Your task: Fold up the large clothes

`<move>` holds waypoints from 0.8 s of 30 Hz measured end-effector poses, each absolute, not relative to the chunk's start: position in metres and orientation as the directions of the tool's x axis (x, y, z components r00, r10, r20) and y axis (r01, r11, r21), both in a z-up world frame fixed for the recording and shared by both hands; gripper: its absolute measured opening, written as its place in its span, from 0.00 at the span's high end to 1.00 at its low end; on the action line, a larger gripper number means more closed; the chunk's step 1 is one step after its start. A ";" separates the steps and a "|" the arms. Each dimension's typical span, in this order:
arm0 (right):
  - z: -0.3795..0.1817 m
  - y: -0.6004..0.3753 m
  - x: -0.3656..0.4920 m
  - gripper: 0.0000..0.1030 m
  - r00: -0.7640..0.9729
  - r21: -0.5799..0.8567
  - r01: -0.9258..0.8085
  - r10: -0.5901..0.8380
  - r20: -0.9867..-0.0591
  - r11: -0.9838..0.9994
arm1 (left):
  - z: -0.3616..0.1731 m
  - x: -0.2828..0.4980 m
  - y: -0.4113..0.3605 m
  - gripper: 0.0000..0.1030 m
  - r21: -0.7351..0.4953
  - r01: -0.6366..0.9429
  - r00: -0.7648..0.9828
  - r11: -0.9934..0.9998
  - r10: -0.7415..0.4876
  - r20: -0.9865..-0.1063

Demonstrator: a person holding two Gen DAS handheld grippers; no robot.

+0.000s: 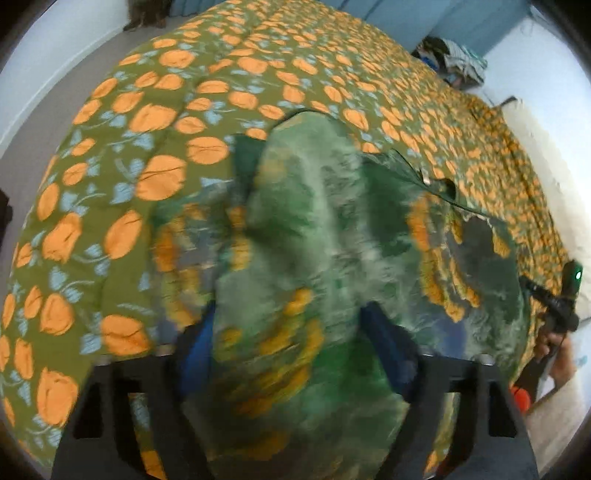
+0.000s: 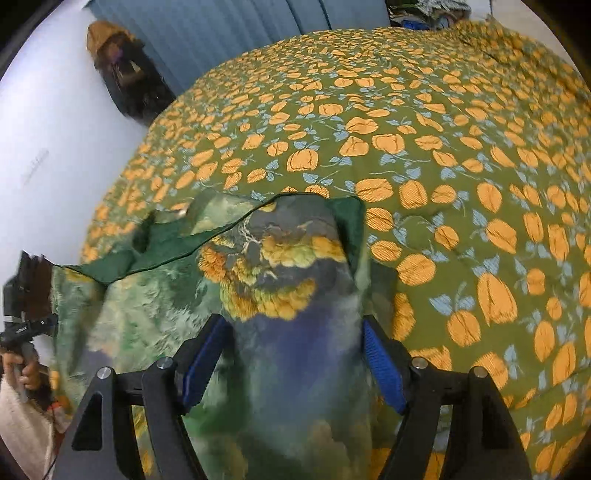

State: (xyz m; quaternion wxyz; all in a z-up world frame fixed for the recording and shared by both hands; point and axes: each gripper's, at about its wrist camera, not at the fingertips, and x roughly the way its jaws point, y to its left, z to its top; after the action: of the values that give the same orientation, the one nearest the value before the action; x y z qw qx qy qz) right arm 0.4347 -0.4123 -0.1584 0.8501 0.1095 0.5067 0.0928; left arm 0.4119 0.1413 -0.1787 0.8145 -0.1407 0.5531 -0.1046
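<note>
A large green garment (image 1: 325, 229) with orange flower prints and a dark green lining is held up over the bed, blurred by motion. My left gripper (image 1: 291, 350) has the cloth bunched between its blue pads (image 1: 388, 347). My right gripper (image 2: 295, 362) has another part of the same garment (image 2: 273, 266) between its blue pads (image 2: 380, 362). The cloth stretches between the two grippers. The right gripper also shows at the far right of the left wrist view (image 1: 554, 306), and the left gripper at the far left of the right wrist view (image 2: 26, 325).
The bed is covered by an olive quilt (image 1: 159, 122) with orange flowers, also in the right wrist view (image 2: 461, 166). A pile of clothes (image 1: 454, 59) lies at the far side. A dark bag (image 2: 125, 77) stands by blue curtains (image 2: 229, 33). White walls flank the bed.
</note>
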 end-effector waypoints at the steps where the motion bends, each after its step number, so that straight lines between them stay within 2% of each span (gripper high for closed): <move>1: -0.159 -0.411 0.435 0.28 0.466 0.273 -0.057 0.267 -0.843 0.960 | -0.178 0.411 0.136 0.57 -0.297 0.011 0.374 0.955 -0.280 -0.884; 2: -0.159 -0.406 0.436 0.50 0.470 0.232 -0.071 0.238 -0.850 0.970 | -0.175 0.410 0.134 0.77 -0.254 0.001 0.382 0.967 -0.235 -0.894; 3: -0.155 -0.402 0.434 0.85 0.484 0.171 -0.078 0.187 -0.855 0.982 | -0.171 0.407 0.134 0.84 -0.223 -0.007 0.392 0.975 -0.202 -0.897; 6: -0.130 -0.394 0.419 0.88 0.558 0.085 -0.094 0.124 -0.821 0.992 | -0.148 0.392 0.139 0.90 -0.217 -0.011 0.458 0.976 -0.188 -0.869; 9: -0.096 -0.389 0.406 0.89 0.668 0.003 -0.089 0.062 -0.741 0.996 | -0.118 0.380 0.141 0.91 -0.184 -0.002 0.548 0.983 -0.153 -0.822; 14: -0.058 -0.387 0.413 0.89 0.771 -0.026 -0.051 0.023 -0.636 0.998 | -0.094 0.394 0.129 0.91 -0.128 -0.024 0.676 0.992 -0.078 -0.732; 17: -0.074 -0.387 0.437 0.89 0.754 -0.021 -0.011 -0.005 -0.657 1.000 | -0.119 0.416 0.121 0.90 -0.064 -0.055 0.678 0.996 -0.010 -0.735; 19: -0.097 -0.386 0.445 0.89 0.729 -0.039 0.004 -0.029 -0.683 0.999 | -0.158 0.432 0.121 0.90 -0.019 -0.078 0.623 0.997 0.034 -0.782; 22: -0.155 -0.392 0.457 0.89 0.638 0.006 0.042 -0.022 -0.770 0.999 | -0.200 0.432 0.127 0.86 -0.031 -0.106 0.584 0.994 0.037 -0.811; 24: -0.179 -0.394 0.455 0.88 0.618 0.026 0.049 -0.010 -0.786 0.998 | -0.209 0.428 0.130 0.83 -0.059 -0.111 0.597 0.992 0.019 -0.802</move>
State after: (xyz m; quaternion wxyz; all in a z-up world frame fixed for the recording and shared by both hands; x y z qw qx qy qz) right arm 0.4552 -0.3943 -0.1791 0.8992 0.0224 0.4367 -0.0165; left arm 0.4276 0.1296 -0.2090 0.8921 -0.0513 0.4474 0.0363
